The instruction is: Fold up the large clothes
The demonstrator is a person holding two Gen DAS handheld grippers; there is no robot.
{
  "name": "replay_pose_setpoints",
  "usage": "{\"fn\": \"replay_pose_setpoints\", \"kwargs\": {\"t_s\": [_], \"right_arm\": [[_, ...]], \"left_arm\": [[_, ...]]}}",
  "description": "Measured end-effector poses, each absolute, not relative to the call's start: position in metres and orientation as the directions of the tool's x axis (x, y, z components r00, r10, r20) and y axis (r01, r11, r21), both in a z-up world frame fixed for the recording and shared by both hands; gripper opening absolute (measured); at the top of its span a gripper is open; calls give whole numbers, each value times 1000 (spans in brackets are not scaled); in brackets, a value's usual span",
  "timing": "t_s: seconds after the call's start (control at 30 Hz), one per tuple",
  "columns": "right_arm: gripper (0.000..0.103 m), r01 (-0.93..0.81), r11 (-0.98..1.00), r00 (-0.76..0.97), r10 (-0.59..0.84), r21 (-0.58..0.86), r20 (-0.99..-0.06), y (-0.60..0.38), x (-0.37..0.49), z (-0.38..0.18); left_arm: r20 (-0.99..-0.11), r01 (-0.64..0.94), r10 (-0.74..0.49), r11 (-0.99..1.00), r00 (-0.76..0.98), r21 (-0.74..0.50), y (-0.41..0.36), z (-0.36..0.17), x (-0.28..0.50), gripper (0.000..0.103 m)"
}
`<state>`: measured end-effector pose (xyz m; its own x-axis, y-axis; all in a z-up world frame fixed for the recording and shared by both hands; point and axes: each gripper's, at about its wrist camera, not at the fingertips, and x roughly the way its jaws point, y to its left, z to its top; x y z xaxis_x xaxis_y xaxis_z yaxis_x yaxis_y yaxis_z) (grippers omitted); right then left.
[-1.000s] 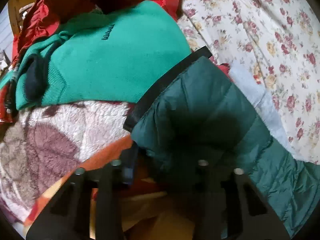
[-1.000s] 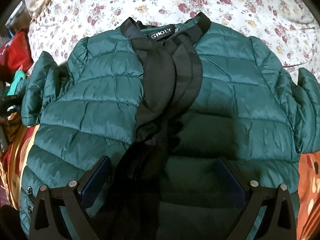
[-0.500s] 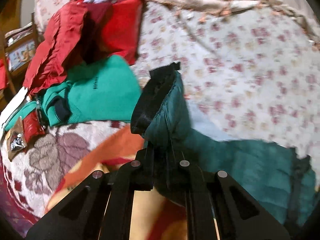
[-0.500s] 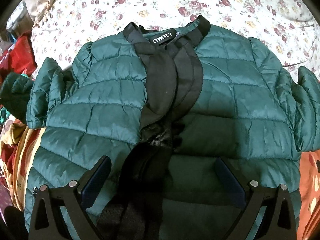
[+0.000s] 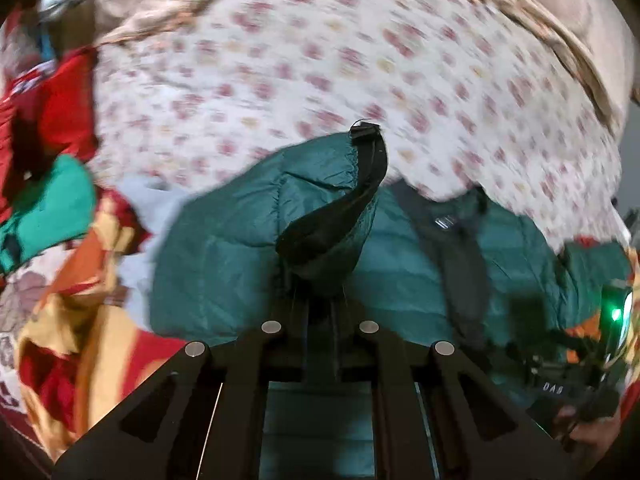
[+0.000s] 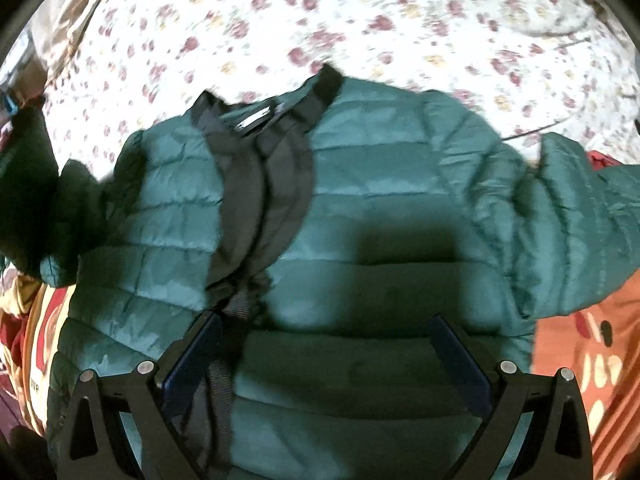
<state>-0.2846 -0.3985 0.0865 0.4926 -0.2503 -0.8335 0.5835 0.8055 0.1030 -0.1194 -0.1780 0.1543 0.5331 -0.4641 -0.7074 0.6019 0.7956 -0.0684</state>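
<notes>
The dark green quilted puffer jacket lies front-up on the white floral bedsheet. Only the left wrist view shows the left gripper clenched on the black-trimmed sleeve cuff, now lifted over the jacket's body, and white letters "DAB". The right gripper hovers released above; the collar label is too blurred to read

Dark green quilted puffer jacket lying front-up on floral bedsheet, collar pointing away, black trim running along collar and open front edges. White label showing inside neck. One sleeve with black cuff being lifted, hanging bunched above jacket body. Other sleeve lying spread out sideways, reaching onto orange patterned blanket.
</notes>
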Motion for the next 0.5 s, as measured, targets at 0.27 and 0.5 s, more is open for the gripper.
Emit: {"fn": "replay_pose_setpoints", "kwargs": {"t_s": [0.27,0.5], "right_arm": [[103,630,763,492,-248,144,-834,-429,-308,81],[103,642,741,496,-203,198,-844,-441,-314,66]], "left_arm": [[-784,675,-449,736,428,-53,-261,92,-157,7],[-847,683,-427,722,316,-109,-291,43,-167,17]]}}
